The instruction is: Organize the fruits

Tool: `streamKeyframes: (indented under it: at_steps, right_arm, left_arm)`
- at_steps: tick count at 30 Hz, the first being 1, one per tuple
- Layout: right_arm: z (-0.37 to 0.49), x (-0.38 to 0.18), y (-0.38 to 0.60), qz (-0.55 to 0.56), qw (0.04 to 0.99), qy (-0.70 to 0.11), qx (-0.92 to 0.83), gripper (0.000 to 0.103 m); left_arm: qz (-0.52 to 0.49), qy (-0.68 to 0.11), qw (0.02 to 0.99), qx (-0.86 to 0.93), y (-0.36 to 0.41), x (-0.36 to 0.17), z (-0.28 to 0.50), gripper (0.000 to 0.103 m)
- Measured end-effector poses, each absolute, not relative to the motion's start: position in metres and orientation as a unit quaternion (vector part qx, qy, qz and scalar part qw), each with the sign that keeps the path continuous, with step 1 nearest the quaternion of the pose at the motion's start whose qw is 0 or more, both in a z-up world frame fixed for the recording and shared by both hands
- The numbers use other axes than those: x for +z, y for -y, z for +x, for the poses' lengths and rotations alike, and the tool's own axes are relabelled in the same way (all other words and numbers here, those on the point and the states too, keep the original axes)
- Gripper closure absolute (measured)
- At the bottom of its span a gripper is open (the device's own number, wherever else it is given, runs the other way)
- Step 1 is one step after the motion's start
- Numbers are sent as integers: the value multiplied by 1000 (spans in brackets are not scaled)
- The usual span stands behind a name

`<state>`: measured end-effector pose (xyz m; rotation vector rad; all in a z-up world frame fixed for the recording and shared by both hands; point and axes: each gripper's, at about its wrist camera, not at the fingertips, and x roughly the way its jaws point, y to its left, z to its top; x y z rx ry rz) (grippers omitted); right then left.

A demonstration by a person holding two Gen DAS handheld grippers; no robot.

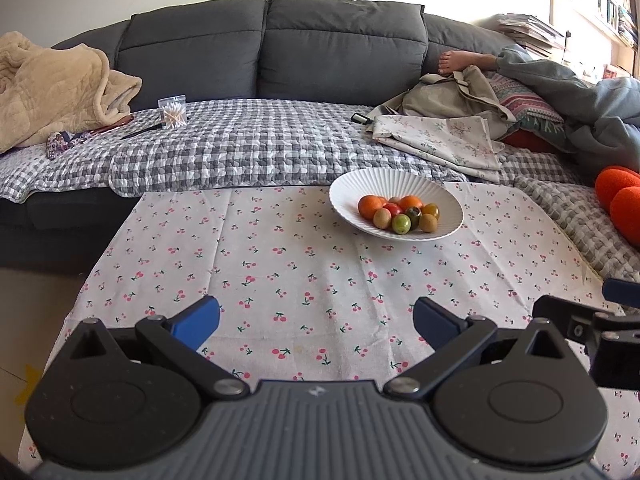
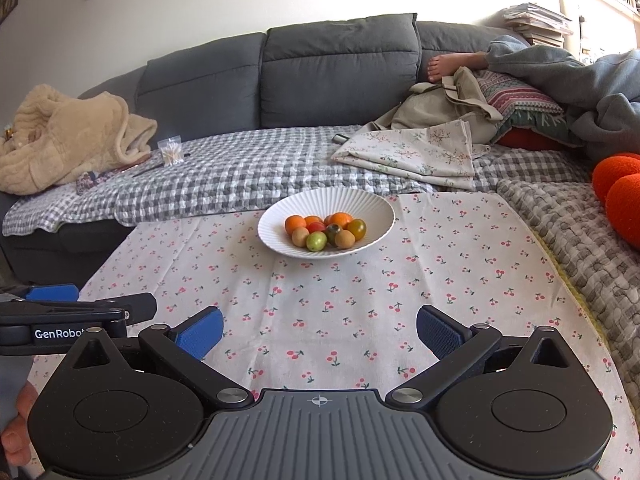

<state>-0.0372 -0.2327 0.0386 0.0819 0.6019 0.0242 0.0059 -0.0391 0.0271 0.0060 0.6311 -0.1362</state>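
A white ribbed bowl stands on the cherry-print tablecloth, right of centre in the left wrist view. It holds several small fruits: orange ones, a green one, tan ones and a red one. The bowl also shows in the right wrist view, with the fruits in it. My left gripper is open and empty, well short of the bowl. My right gripper is open and empty, also short of the bowl.
A grey sofa with a checked quilt lies behind the table. A beige blanket lies at left, a box of cotton swabs near it. Folded cloths, a bag and a person's foot are at right. Orange cushions lie at far right.
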Motion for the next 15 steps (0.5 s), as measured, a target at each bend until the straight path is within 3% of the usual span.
streamKeyframes:
  at_steps: [15]
  right_arm:
    - [-37, 38, 232, 44, 953, -300, 9, 0]
  left_arm:
    - [15, -303, 950, -69, 43, 27, 4, 1]
